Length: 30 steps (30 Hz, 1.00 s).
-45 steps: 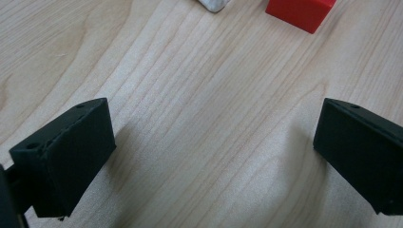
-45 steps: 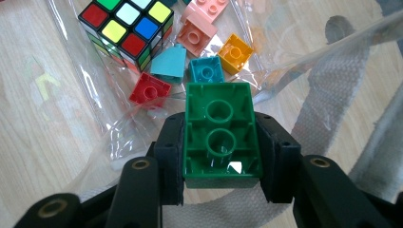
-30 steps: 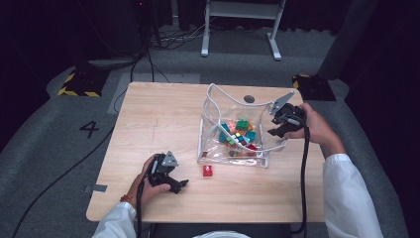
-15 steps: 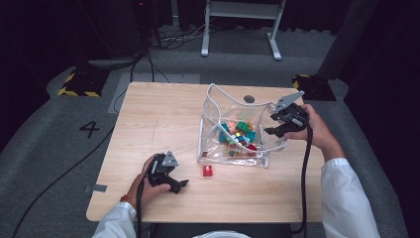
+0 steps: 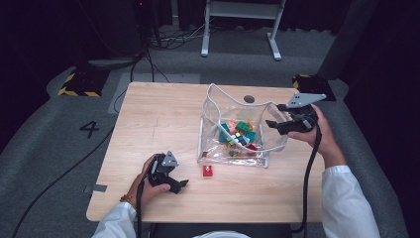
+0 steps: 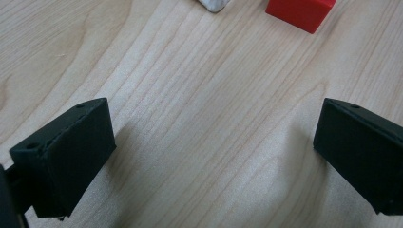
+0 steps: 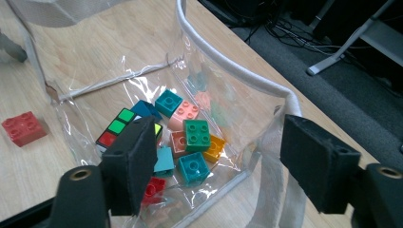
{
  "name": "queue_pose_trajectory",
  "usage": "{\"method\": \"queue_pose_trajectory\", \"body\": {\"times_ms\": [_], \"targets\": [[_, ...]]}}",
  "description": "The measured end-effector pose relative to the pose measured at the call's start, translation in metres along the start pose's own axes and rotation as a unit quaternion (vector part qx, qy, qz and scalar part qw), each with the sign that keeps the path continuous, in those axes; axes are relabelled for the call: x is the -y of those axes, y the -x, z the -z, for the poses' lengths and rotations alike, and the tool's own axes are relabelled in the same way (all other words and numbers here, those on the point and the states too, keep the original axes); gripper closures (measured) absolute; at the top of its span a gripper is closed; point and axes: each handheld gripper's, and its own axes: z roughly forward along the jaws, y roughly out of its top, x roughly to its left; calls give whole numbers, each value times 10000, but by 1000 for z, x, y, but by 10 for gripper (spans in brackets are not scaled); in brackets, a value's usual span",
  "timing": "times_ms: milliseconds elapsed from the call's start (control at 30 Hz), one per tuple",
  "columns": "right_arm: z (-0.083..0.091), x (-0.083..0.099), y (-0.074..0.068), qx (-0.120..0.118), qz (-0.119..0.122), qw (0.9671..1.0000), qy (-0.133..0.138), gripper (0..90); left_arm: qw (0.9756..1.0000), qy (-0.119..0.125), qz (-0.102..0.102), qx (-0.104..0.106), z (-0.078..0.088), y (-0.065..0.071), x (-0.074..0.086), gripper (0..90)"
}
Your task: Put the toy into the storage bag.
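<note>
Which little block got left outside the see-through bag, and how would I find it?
Start at the light wooden table and find the clear plastic bag full of colourful toy bricks near its middle. Just outside the bag's near edge, toward the person, lies a single red studded toy brick. It alone sits on bare wood; all the other bricks are inside the bag.

Bag rim (image 7: 247, 76) between right tongs (image 7: 216, 164)

The red brick (image 6: 301, 13) and a white bag corner (image 6: 215, 4) are cut off by the top edge.

red brick (image 5: 207, 171), clear bag (image 5: 218, 111), pale wood table (image 5: 158, 114)
</note>
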Motion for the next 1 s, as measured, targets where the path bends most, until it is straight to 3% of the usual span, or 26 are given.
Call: {"method": "queue_pose_trajectory", "body": {"times_ms": [167,600,1000], "targets": [[12,4,-1,124,-85,9995,268,262,10000,0,0,-1,0,0,0,0],[41,18,-2,394,-203,9970,627,243,10000,0,-1,-1,0,0,0,0],[63,38,-4,561,-279,9954,725,240,10000,0,0,-1,0,0,0,0]]}}
